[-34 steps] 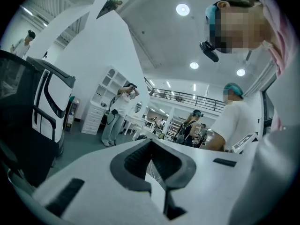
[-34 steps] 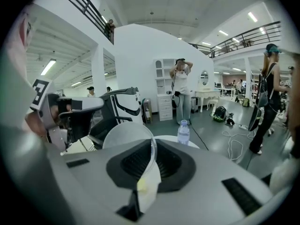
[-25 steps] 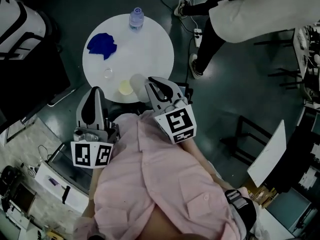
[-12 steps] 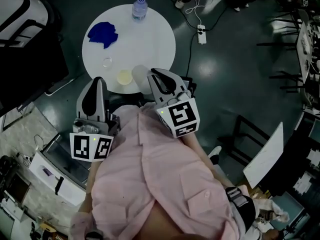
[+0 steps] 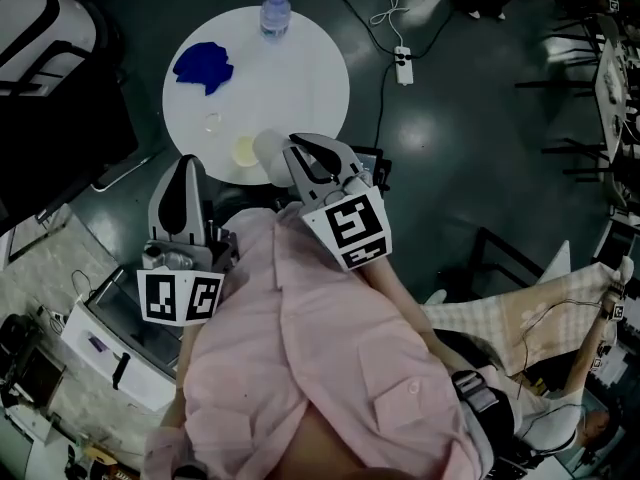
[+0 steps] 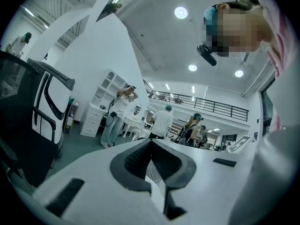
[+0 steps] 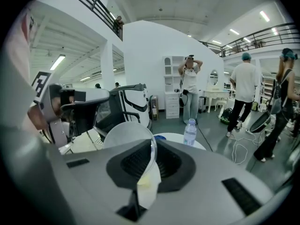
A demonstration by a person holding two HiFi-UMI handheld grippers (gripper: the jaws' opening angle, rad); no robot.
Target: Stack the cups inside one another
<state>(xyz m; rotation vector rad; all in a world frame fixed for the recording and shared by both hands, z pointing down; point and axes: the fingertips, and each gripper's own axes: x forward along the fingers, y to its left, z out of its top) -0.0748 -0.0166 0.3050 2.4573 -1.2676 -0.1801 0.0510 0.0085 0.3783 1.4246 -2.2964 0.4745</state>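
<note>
My right gripper [image 5: 291,154] [image 7: 152,148] is shut on the wall of a translucent white cup [image 5: 265,148] [image 7: 126,134], which it holds tilted over the near edge of the round white table [image 5: 290,78]. Just left of the held cup, a pale yellowish cup [image 5: 244,151] stands on the table. A small clear cup [image 5: 211,123] stands a little further out. My left gripper [image 5: 186,168] [image 6: 151,146] hangs off the table's near left side, pointing level, jaws together with nothing between them.
A water bottle [image 5: 274,13] [image 7: 190,131] stands at the table's far edge and a blue cloth [image 5: 203,66] lies at its left. A power strip with cables [image 5: 402,65] lies on the floor to the right. A black-and-white chair [image 7: 126,104] stands behind the table.
Both grippers have stayed about where they were, the cup still in the right one. The person in white beyond the table has gone out of the head view.
</note>
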